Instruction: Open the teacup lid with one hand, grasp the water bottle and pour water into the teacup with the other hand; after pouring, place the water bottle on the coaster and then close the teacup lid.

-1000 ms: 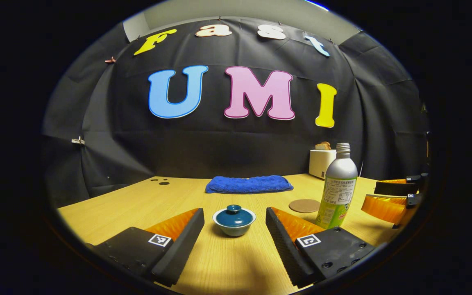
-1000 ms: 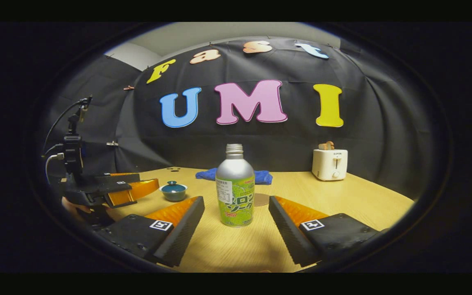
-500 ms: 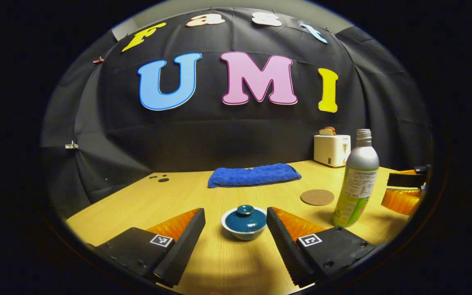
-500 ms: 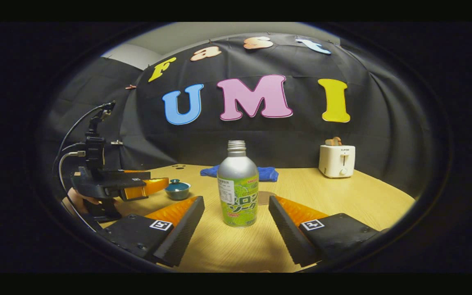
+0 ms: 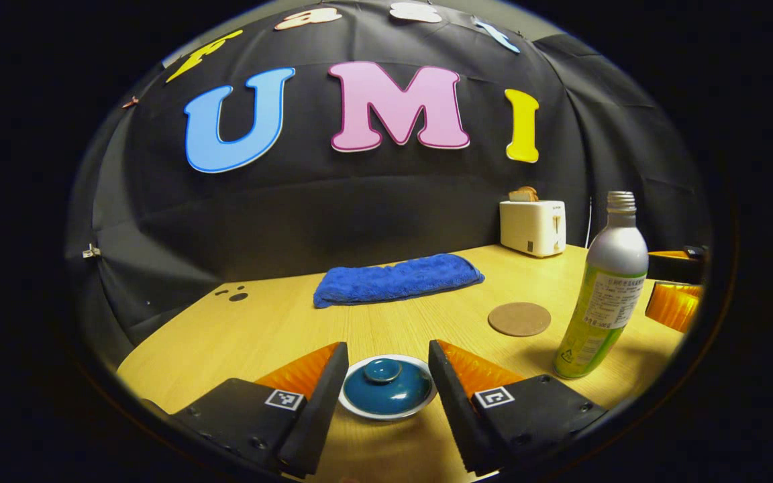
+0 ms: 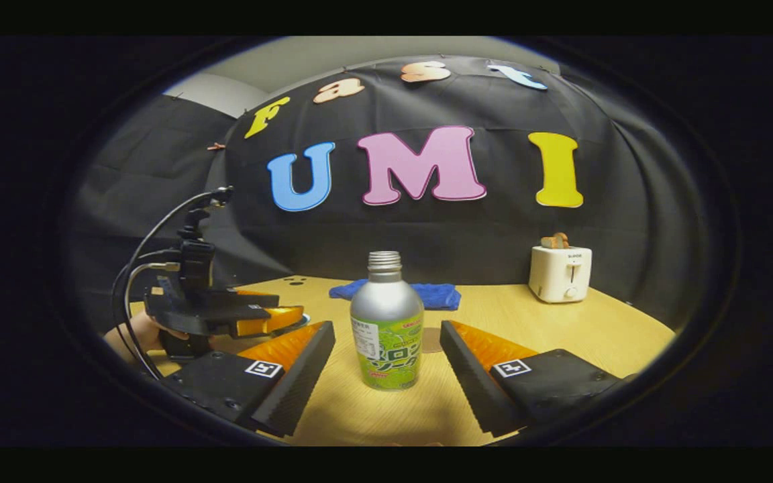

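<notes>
In the left gripper view, the left gripper (image 5: 388, 389) stands wide open, holding nothing, its fingers flanking the lidded teacup (image 5: 387, 389) near the table's front edge. To lift the lid (image 5: 386, 385) cleanly, it probably should centre on the small knob and close there — not on the rim. The coaster (image 5: 519, 318) lies bare to the right, just left of the water bottle (image 5: 602, 288).

In the right gripper view, the right gripper (image 6: 387, 372) is likewise spread wide and empty, with the bottle upright between its fingers but untouched — it likely needs to advance before closing on the body.
</notes>
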A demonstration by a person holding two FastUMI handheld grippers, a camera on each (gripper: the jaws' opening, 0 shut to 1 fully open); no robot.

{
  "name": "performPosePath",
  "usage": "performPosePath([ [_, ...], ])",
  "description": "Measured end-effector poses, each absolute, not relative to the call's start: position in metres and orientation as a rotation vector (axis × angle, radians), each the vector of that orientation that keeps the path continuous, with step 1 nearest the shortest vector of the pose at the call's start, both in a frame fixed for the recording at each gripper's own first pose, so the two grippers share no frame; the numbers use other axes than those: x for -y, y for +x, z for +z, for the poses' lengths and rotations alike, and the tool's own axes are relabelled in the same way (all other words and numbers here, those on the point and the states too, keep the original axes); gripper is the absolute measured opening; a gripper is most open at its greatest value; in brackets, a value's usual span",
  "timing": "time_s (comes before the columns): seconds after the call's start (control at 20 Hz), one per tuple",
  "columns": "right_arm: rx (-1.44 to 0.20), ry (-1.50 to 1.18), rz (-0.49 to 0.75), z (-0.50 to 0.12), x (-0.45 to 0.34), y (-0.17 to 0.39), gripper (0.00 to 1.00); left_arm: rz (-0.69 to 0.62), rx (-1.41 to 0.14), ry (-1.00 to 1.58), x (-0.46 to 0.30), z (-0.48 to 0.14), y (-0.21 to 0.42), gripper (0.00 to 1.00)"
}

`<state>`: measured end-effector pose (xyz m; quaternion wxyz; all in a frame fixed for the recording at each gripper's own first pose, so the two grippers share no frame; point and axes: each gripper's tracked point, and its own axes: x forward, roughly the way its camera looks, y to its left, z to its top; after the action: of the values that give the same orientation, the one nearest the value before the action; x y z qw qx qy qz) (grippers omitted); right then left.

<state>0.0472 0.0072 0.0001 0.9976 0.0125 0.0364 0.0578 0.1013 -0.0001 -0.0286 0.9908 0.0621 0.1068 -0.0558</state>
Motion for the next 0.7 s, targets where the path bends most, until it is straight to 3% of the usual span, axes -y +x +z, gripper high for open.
performPosePath([
  [0.45, -0.106, 0.047, 0.139, -0.017, -0.013, 0.06, 0.98, -0.115, -0.266, 0.147, 0.005, -0.04, 0.119, 0.55],
  [0.55, -0.113, 0.046, 0.141, -0.019, -0.012, 0.062, 0.98, -0.101, -0.26, 0.149, 0.002, -0.039, 0.121, 0.47],
  [0.6, -0.111, 0.045, 0.143, -0.018, -0.013, 0.061, 0.98, -0.104, -0.261, 0.151, 0.004, -0.039, 0.12, 0.37],
  [0.7, -0.107, 0.039, 0.14, -0.018, -0.012, 0.062, 0.98, -0.102, -0.256, 0.149, 0.003, -0.038, 0.12, 0.35],
])
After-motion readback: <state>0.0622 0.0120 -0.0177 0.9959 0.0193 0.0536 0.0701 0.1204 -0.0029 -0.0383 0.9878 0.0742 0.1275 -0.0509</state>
